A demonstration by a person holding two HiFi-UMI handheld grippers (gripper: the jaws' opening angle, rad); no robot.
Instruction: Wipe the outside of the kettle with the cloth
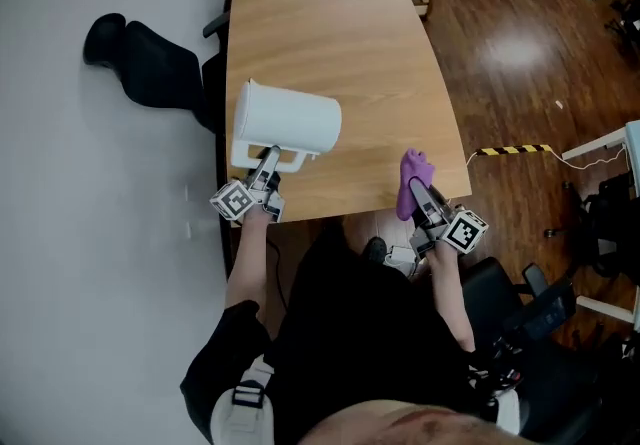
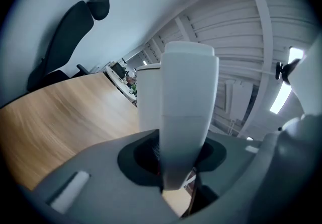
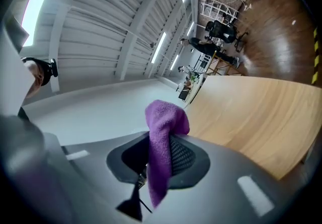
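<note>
Head view: white kettle (image 1: 285,120) over the near left part of a light wood table (image 1: 340,23), handle toward the person; can't tell if it rests on the wood. Left gripper (image 1: 268,165) has its jaws about half apart, clamped on the kettle's white handle (image 2: 187,117), confirmed in the left gripper view. Right gripper (image 1: 420,195) has its jaws pinched on a purple cloth (image 1: 413,178) at the table's near edge, well apart from the kettle; the cloth sticks up between the pads in the right gripper view. Print: only black-and-white square markers (image 1: 233,201) on the gripper cubes. Room: dark plank floor (image 1: 520,63), yellow-black striped tape (image 1: 512,149), black chair (image 1: 150,63) at left, white ribbed ceiling with strip lights (image 3: 161,47).
</note>
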